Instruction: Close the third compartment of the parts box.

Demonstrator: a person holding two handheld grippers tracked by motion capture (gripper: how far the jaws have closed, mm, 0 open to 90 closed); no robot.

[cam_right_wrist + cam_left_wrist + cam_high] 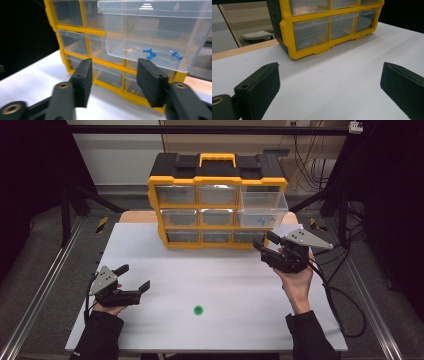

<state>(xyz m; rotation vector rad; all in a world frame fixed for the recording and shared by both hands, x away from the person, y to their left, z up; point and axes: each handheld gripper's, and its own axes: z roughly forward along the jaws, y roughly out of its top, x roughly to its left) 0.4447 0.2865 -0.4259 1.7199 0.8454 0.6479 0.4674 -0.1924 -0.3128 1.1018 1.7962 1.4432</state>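
A yellow and black drawer cabinet (216,200) stands at the far middle of the white table (210,285), with a yellow handle on top and 9 clear drawers in 3 rows of 3. The top right drawer (262,209) is pulled out toward the person; in the right gripper view 3 blue push pins (150,53) lie on its floor. The other drawers sit shut.

Dark frames and cables ring the table.

A small green dot (198,310) lies on the table near the front, between the hands. The left gripper (134,278) rests low at the front left, jaws wide and empty. The right gripper (265,242) hovers just in front of the cabinet's lower right corner, jaws partly apart and holding nothing.
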